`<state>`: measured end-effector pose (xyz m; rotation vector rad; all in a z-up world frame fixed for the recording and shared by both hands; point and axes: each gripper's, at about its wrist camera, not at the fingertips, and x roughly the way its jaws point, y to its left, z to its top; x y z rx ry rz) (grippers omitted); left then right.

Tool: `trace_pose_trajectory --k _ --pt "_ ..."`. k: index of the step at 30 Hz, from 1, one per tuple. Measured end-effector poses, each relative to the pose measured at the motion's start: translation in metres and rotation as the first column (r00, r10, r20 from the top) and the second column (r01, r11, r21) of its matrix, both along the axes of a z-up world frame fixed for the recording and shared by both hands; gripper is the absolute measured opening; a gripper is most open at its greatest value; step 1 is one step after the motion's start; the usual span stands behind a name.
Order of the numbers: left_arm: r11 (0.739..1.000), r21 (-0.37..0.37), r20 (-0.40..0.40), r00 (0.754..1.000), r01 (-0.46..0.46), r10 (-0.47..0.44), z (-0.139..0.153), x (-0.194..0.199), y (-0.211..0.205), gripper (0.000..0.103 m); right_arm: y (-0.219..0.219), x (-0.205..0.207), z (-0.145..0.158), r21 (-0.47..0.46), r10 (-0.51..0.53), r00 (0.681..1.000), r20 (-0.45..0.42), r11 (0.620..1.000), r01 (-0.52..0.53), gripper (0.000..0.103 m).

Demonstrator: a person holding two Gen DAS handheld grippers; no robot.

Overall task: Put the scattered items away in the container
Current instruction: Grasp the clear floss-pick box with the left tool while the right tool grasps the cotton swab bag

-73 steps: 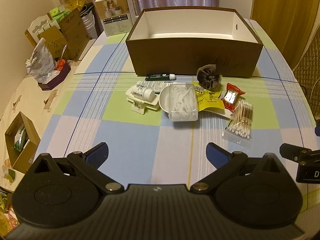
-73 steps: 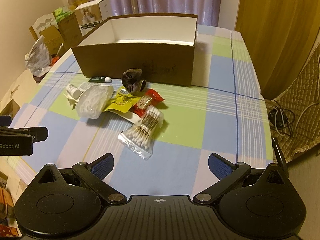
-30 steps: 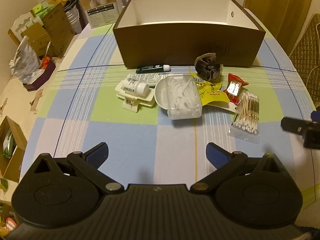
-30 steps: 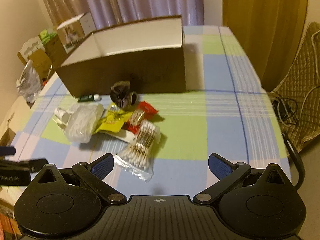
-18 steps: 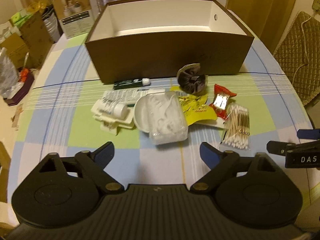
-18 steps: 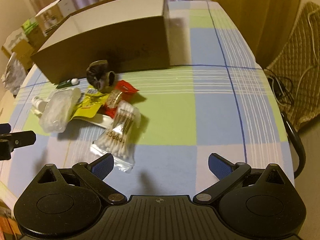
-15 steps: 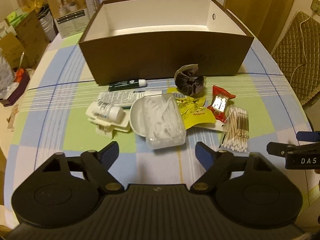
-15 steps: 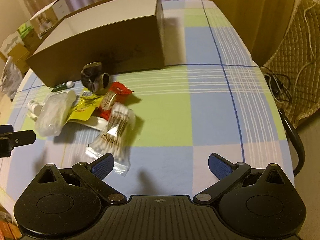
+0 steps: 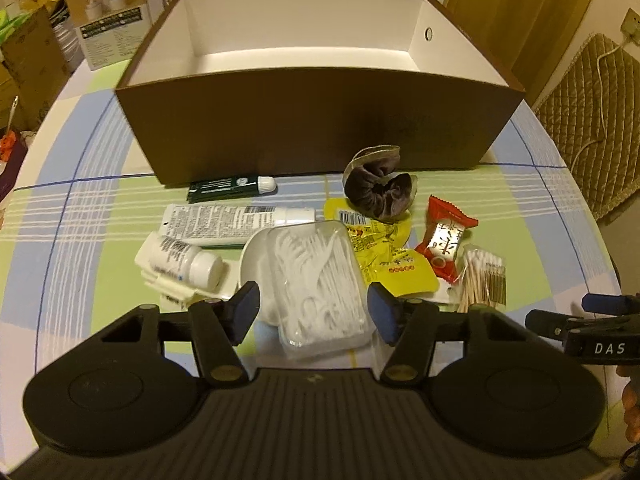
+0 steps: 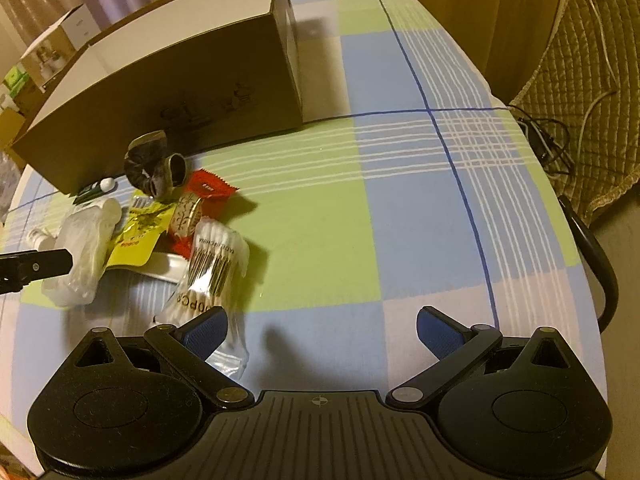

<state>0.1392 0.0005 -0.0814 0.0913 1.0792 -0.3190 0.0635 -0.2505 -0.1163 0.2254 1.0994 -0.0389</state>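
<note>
A brown box (image 9: 320, 120) with a white inside stands open at the back of the table, also seen as the brown box (image 10: 180, 92). In front of it lie a green tube (image 9: 232, 189), a white tube (image 9: 236, 220), a white bottle (image 9: 184, 260), a yellow packet (image 9: 384, 256), a dark scrunchie (image 9: 378, 190), a red candy packet (image 9: 444, 238) and a bag of cotton swabs (image 9: 482, 276). My left gripper (image 9: 313, 310) is open, its fingers either side of a clear box of floss picks (image 9: 320, 280). My right gripper (image 10: 322, 334) is open, its left finger over the near end of the swab bag (image 10: 212, 256).
Cardboard boxes (image 9: 36, 52) and a white product box (image 9: 108, 36) crowd the back left. A quilted cushion (image 9: 592, 120) stands off the table's right edge, with cables (image 10: 548, 136) on the floor. Checked cloth (image 10: 400, 208) lies bare to the right of the pile.
My left gripper has moved forward and down onto the floss pick box, and its jaws have narrowed. My right gripper has come lower and closer to the swab bag.
</note>
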Motion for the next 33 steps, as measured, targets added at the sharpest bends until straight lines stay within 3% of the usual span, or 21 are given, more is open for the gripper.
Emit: trace_pose_trajectory --k 11,18,26,33 --pt "0.998 0.021 -0.051 0.997 0.052 -0.05 -0.022 0.018 -0.01 0.059 0.001 0.009 -0.003 0.008 -0.022 1.0 -0.017 1.0 0.022 0.103" --pt "0.996 0.037 -0.014 0.997 0.082 -0.082 -0.019 0.015 -0.009 0.052 0.007 0.01 -0.003 0.024 -0.007 1.0 -0.006 1.0 0.007 0.103" --pt "0.993 0.062 0.062 0.992 0.102 -0.106 -0.001 0.004 -0.008 0.051 0.022 0.016 0.0 0.065 0.043 0.999 0.028 0.997 -0.045 0.103" --pt "0.994 0.067 0.081 0.993 0.086 -0.091 0.006 -0.005 0.002 0.051 0.043 0.024 -0.001 0.043 0.11 0.993 0.045 0.993 -0.112 0.103"
